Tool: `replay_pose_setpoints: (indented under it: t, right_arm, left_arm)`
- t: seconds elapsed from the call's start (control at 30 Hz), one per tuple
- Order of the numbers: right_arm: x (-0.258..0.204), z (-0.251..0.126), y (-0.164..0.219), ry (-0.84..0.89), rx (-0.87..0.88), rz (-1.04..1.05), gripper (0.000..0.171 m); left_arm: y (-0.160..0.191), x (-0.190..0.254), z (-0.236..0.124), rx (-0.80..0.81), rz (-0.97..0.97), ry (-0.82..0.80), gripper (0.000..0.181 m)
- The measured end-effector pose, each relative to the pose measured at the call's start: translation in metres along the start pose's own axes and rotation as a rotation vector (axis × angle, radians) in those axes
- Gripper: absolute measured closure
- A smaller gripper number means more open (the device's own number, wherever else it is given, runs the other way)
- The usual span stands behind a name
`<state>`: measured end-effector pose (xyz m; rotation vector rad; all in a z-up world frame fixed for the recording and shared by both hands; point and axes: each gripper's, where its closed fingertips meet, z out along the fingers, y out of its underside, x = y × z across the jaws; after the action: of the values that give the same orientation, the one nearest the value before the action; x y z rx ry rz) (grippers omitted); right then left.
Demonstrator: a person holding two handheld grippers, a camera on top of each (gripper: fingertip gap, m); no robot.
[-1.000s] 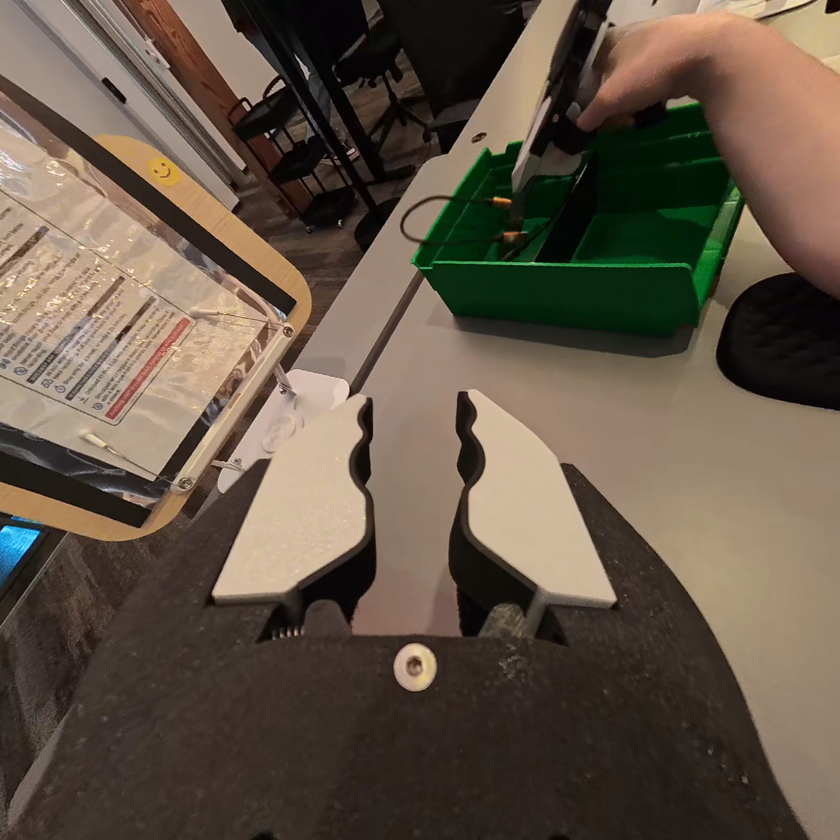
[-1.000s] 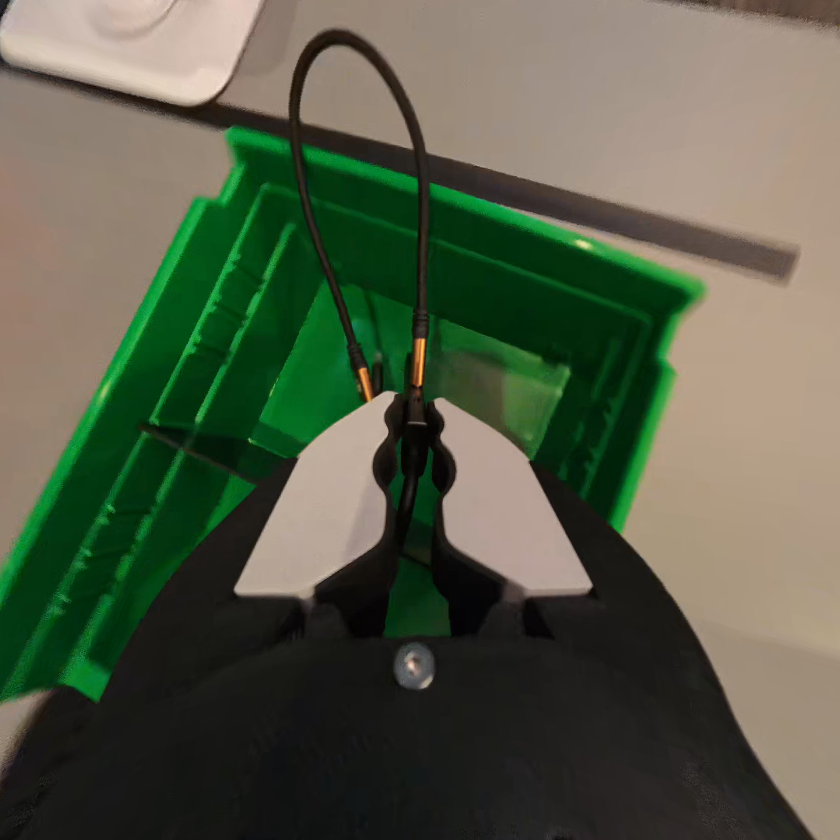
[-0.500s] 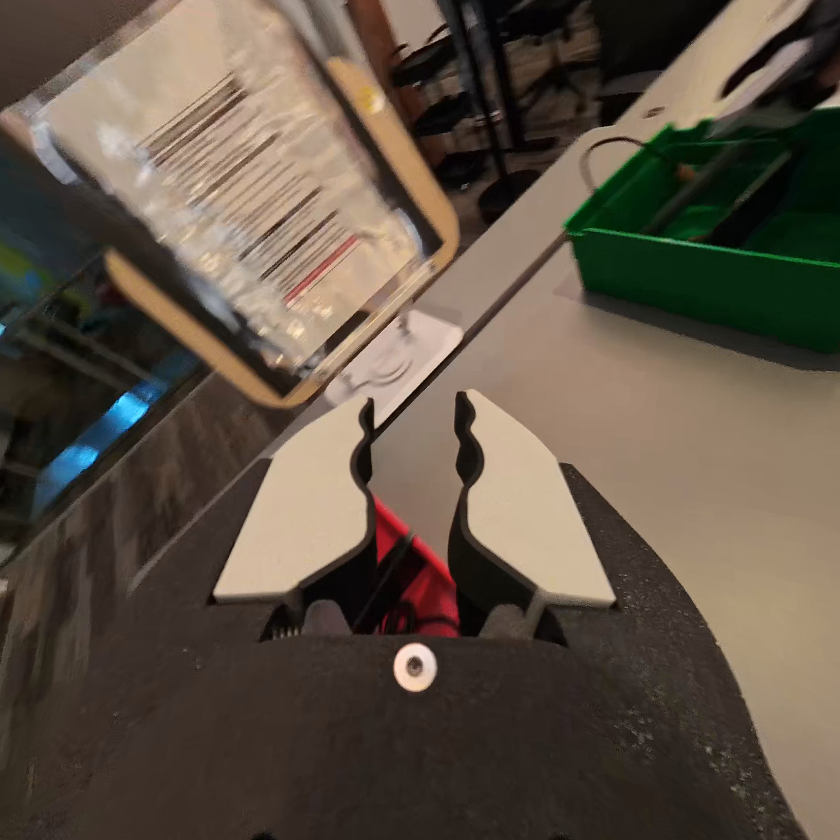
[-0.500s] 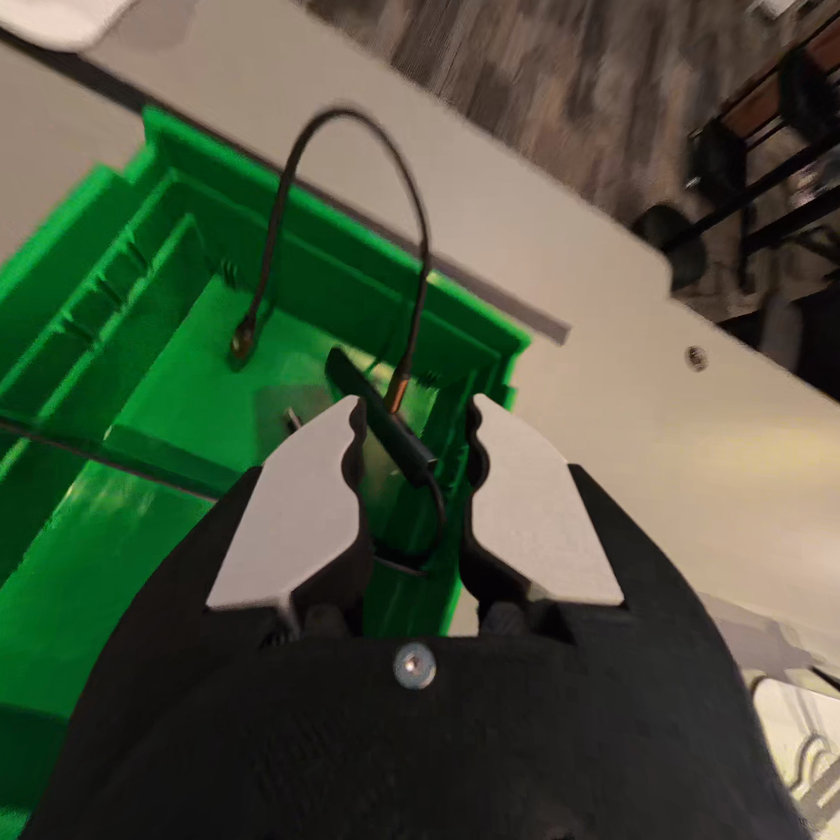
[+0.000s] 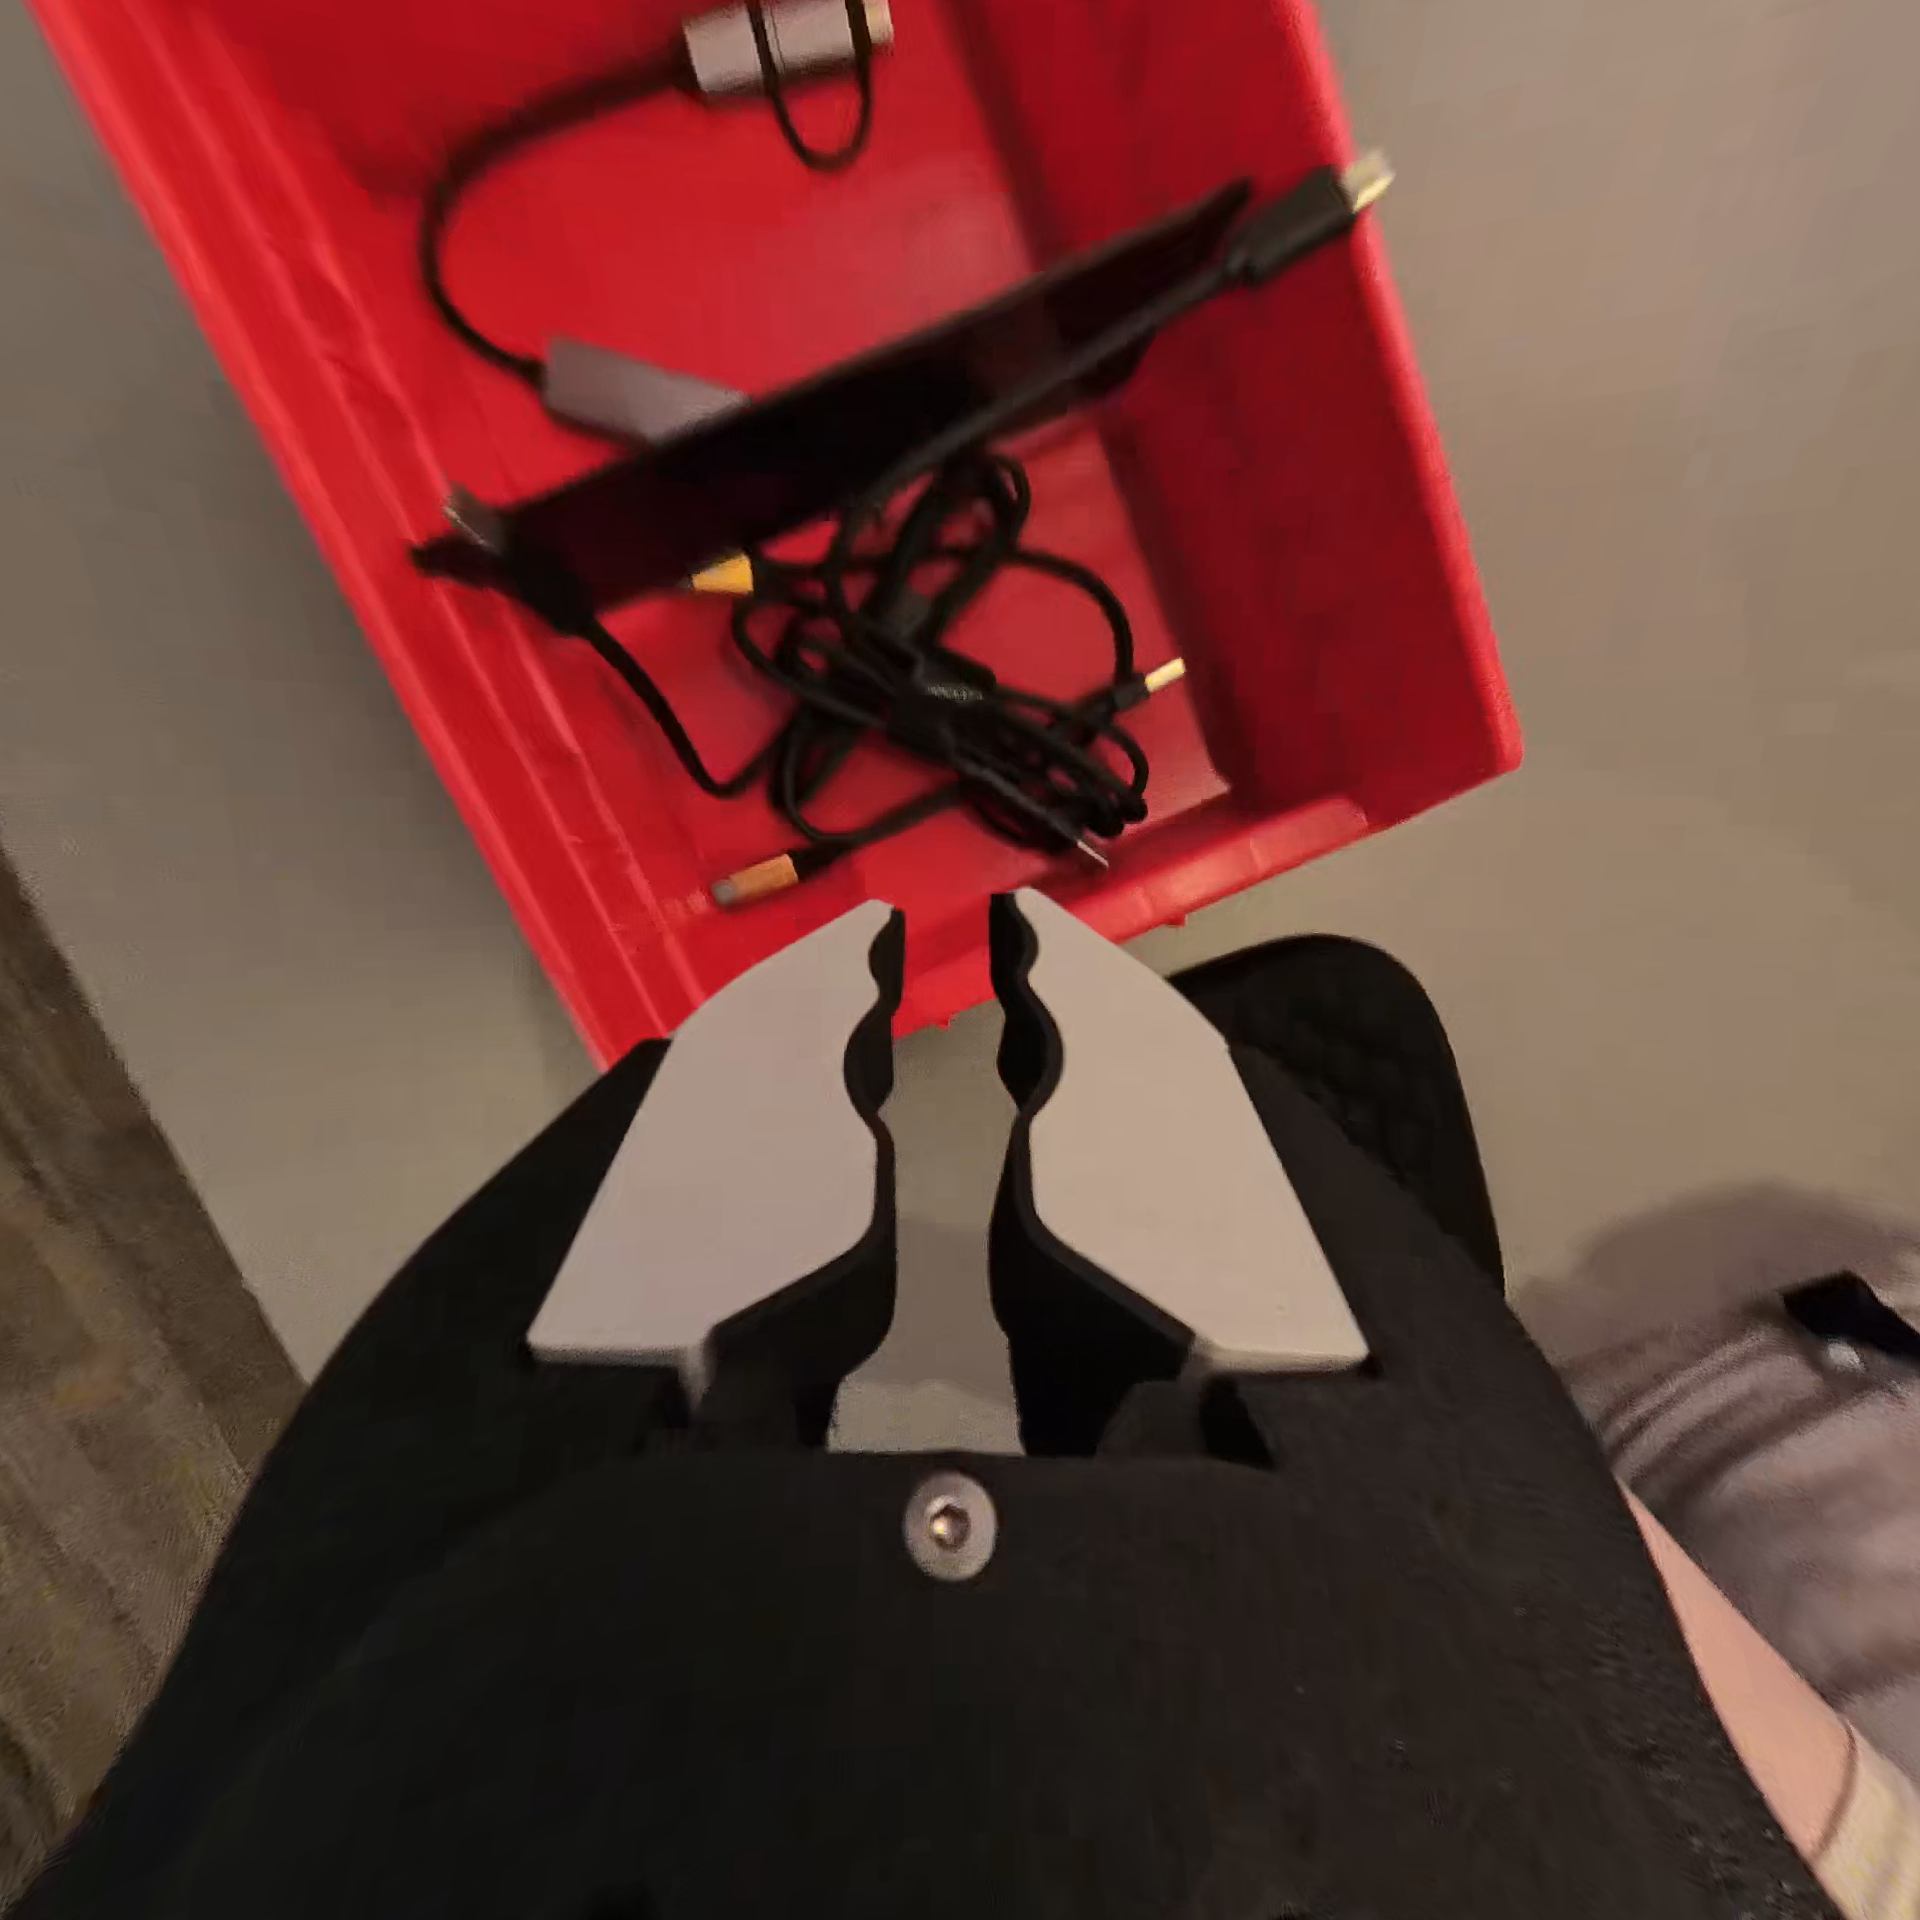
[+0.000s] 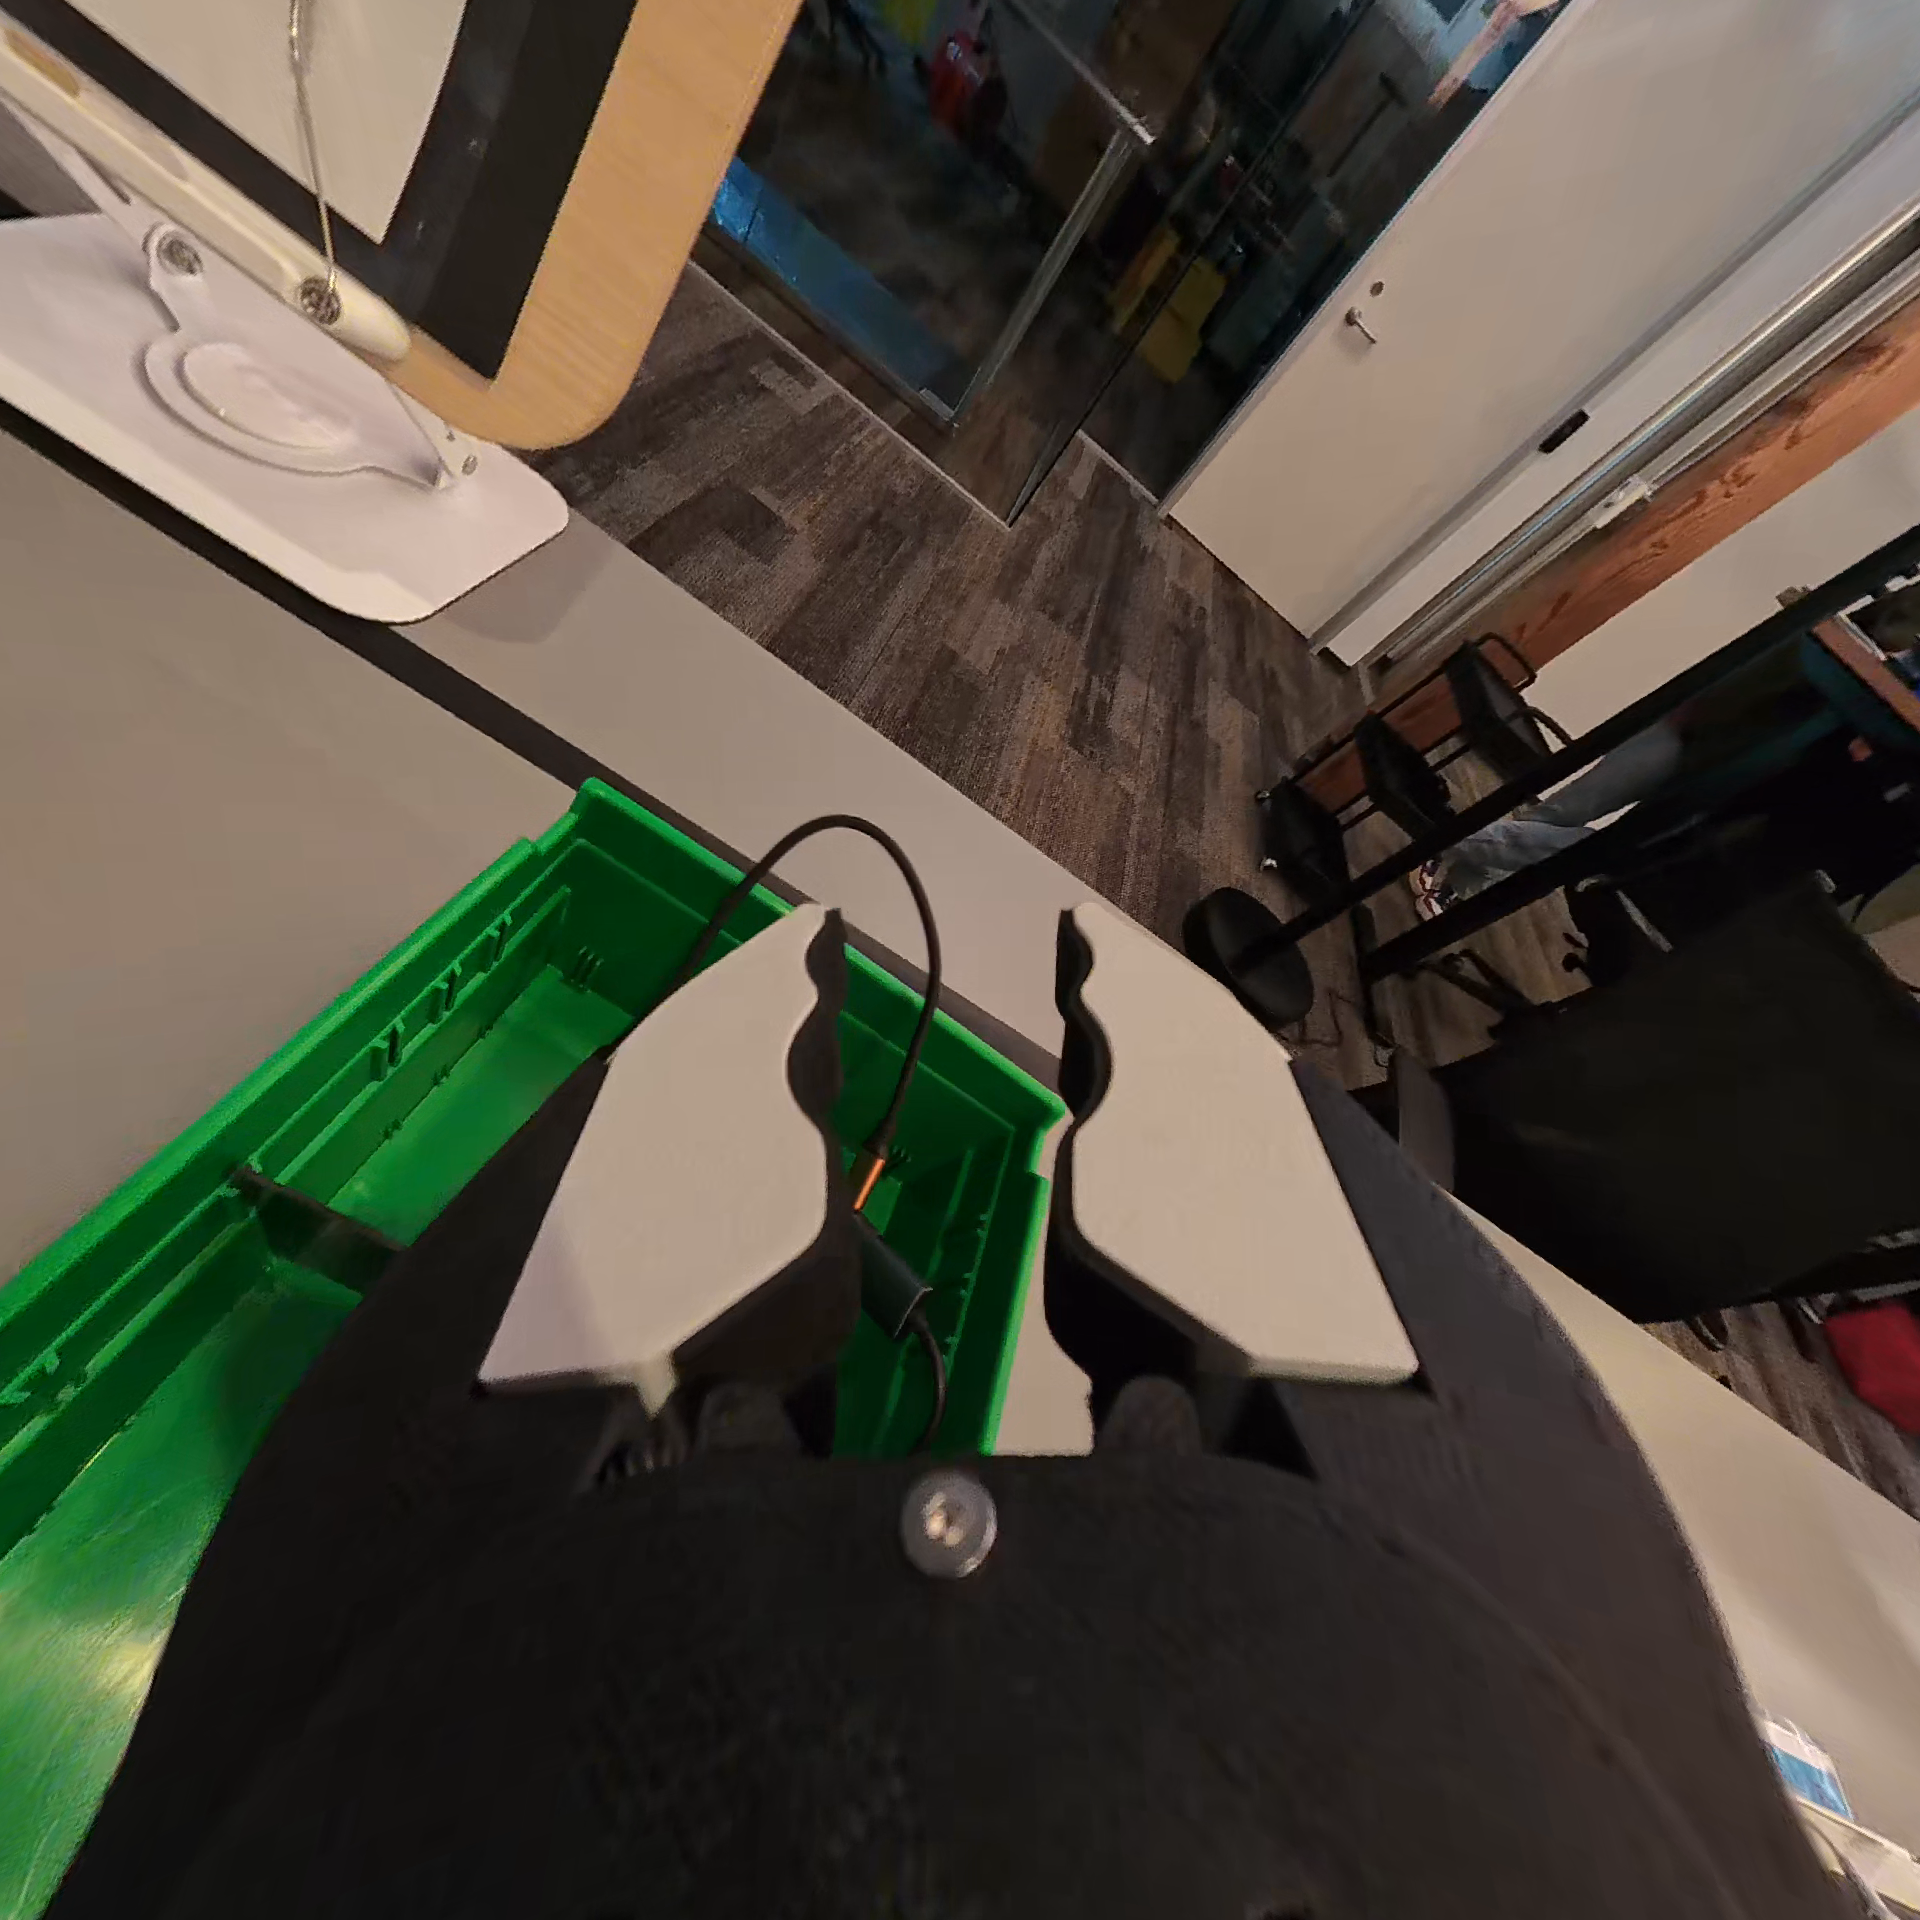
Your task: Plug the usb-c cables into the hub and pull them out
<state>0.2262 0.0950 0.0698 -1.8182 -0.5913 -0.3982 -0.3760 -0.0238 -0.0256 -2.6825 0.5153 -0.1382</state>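
Note:
My left gripper (image 5: 948, 914) is open by a narrow gap and empty, just above the near rim of a red bin (image 5: 1351, 623). In the bin lie a tangle of black USB-C cables (image 5: 935, 686), an orange-sleeved plug (image 5: 758, 878), a grey hub (image 5: 634, 390), a second grey hub (image 5: 779, 42) at the far end, and a black divider (image 5: 831, 436). My right gripper (image 6: 940, 920) is wide open and empty above a green bin (image 6: 436, 997). A small black hub (image 6: 894, 1283) lies in that bin with a looped black cable (image 6: 894, 862) plugged into it.
A black padded mat (image 5: 1351, 1039) lies beside the red bin, under my left gripper. A white stand base (image 6: 312, 499) holding a wood-edged board sits on the grey table past the green bin. The table edge and carpeted floor lie just beyond. One gripper's finger ends stand about 60 cm off the other's. The right tips stand about 15 cm off the small black hub (image 6: 894, 1283).
My left gripper swung from facing the green bin down over the red bin, and its jaws narrowed. My right gripper opened, let the black hub drop into the green bin, and tilted upward.

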Motion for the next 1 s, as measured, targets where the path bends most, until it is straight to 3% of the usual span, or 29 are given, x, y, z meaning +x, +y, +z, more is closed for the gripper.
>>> replay_pose_setpoints:
  t: [0.03,0.17,0.3,0.4,0.47,0.53,0.63,0.7,1.0]
  right_arm:
    - [-0.003,0.002,0.001,-0.009,-0.009,-0.006,0.130]
    - [-0.008,0.007,0.006,-0.031,-0.035,-0.023,0.130]
    - [-0.008,0.008,0.010,-0.051,-0.032,-0.004,0.131]
    - [-0.008,0.010,0.009,-0.062,-0.023,0.008,0.131]
    - [-0.011,0.013,0.007,-0.071,-0.017,0.019,0.132]
    - [-0.018,0.015,0.004,-0.085,-0.020,-0.003,0.133]
    - [-0.028,0.019,-0.003,-0.090,-0.032,-0.055,0.132]
    - [-0.035,0.021,-0.010,-0.097,-0.023,-0.077,0.132]
    - [-0.048,0.024,-0.017,-0.122,-0.020,-0.107,0.133]
  left_arm:
    - [0.005,0.000,0.007,-0.042,-0.005,0.022,0.167]
    - [0.028,0.008,0.029,-0.221,-0.020,0.117,0.170]
    - [0.022,0.013,0.043,-0.248,0.135,0.122,0.174]
    - [0.020,-0.003,0.045,-0.329,0.488,-0.013,0.173]
    - [0.003,-0.020,0.048,-0.280,0.810,-0.161,0.172]
    - [0.007,-0.019,0.052,-0.295,1.005,-0.128,0.176]
    - [0.037,-0.028,0.055,-0.492,1.016,-0.018,0.166]
    - [0.045,-0.031,0.062,-0.538,1.014,0.025,0.166]
    - [0.050,-0.055,0.096,-0.632,1.230,-0.098,0.154]
